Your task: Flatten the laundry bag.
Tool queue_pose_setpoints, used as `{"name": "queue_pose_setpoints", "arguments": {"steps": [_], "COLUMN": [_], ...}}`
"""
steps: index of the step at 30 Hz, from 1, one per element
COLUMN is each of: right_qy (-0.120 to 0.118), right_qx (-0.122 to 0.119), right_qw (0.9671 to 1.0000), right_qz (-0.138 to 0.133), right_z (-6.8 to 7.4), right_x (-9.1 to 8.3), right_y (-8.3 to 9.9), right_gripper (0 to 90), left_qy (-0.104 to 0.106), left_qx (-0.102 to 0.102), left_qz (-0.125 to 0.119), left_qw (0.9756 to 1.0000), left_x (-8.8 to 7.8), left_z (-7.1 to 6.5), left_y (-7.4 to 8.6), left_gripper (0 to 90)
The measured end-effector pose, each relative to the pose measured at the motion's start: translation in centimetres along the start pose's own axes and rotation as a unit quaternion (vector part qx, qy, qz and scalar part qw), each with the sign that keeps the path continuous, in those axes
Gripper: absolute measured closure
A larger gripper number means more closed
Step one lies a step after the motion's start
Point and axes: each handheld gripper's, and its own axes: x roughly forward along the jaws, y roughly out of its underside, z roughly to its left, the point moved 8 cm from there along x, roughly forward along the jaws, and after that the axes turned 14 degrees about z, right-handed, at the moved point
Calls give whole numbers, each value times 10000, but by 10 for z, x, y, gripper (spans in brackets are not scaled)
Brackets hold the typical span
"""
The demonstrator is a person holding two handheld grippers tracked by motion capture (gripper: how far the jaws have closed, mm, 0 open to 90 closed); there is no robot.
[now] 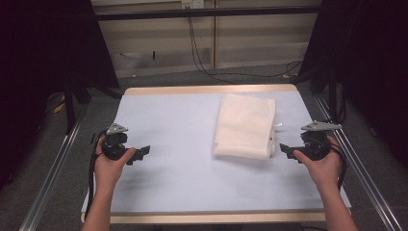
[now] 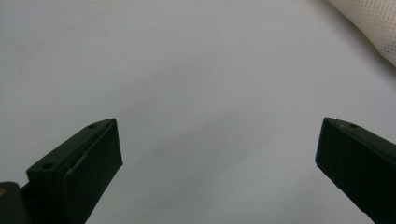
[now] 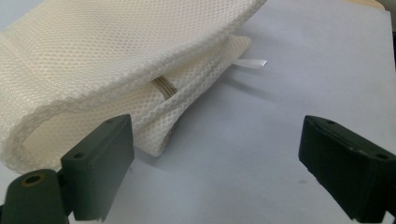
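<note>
- two grippers sit over a pale blue mat point(image 1: 183, 144) on a wooden-edged table point(image 1: 207, 89), one at the lower left of the high view, one at the lower right.
- left gripper point(image 1: 142, 153), held in the person's left hand point(image 1: 108, 166), points toward the middle of the frame; in the left gripper view its jaws stand wide apart with bare mat between them, grasping nothing.
- right gripper point(image 1: 285, 149), held in the right hand point(image 1: 321, 163), points left toward the folded cloth; its jaws are also spread wide and empty.
- folded cream mesh cloth point(image 1: 246, 126) lies flat on the mat, right of centre in the high view, just beside the right gripper's tips; whether they touch i cannot tell.
- in the right gripper view the cloth point(image 3: 116, 65) fills the upper left, its folded layers open toward the camera, its near corner close to the left-hand jaw.
- a small white tag point(image 3: 251, 62) sticks out from the cloth's edge onto the mat.
- in the left gripper view a corner of the cloth point(image 2: 373, 23) shows at the upper right, well apart from the jaws.
</note>
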Motion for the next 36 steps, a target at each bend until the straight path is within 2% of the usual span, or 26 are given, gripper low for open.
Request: {"name": "queue_pose_setpoints", "arguments": {"steps": [2, 4, 8, 11, 15, 16, 18, 19, 23, 24, 25, 26, 28, 30, 35, 36], "right_qy": [5, 27, -44, -83, -185, -252, -358, -379, -429, -443, -443, -489, -630, -667, -758, -752], "right_qx": [27, 39, 62, 84, 59, 21, 17, -57, -84, -143, -143, -164, -235, -248, -196, -156], "right_qw": [10000, 10000, 10000, 9999, 9997, 9996, 9993, 9992, 9990, 9989, 9989, 9986, 9976, 9973, 9968, 9967], "right_qz": [-11, -14, -16, -4, -117, -142, -98, -71, 32, 103, 103, 118, 188, 158, 164, 258], "right_z": [0, -1, 0, 1, 4, 5, 8, 9, 12, 14, 14, 17, 21, 24, 26, 25], "right_x": [-1, -1, -2, -2, -2, -1, 2, 4, 10, 15, 15, 20, 25, 28, 31, 34], "right_y": [-1, -2, -3, -3, -8, -11, -11, -12, -13, -14, -14, -14, -14, -16, -21, -21], "right_gripper": [102, 104, 127, 145, 182, 212, 234, 247, 313, 368, 368, 435, 480, 545, 592, 592], "left_qy": [-22, -49, 95, 100, 123, 85, 97, 97, 142, 145, 145, 139, 130, 170, 180, 175], "left_qx": [68, 45, 66, 55, 75, 131, 101, 101, 96, 100, 100, 99, 117, 153, 157, 156], "left_qz": [58, 44, 73, 60, 26, 65, 49, 49, 52, 44, 44, 33, 71, 84, 116, 139], "left_qw": [10000, 10000, 9999, 9999, 9999, 9999, 9999, 9999, 9998, 9998, 9998, 9998, 9998, 9997, 9996, 9996], "left_x": [1, 2, 3, 3, 2, 2, 3, 3, 4, 4, 4, 4, 4, 5, 10, 11], "left_z": [0, -1, -4, -4, -6, -7, -8, -8, -11, -12, -12, -11, -11, -12, -15, -16], "left_y": [1, 0, 1, 1, 0, 1, 0, 0, 0, 0, 0, 0, 0, 0, 0, 0], "left_gripper": [1, 3, 7, 7, 8, 8, 8, 9, 9, 10, 10, 10, 10, 10, 11, 11]}}
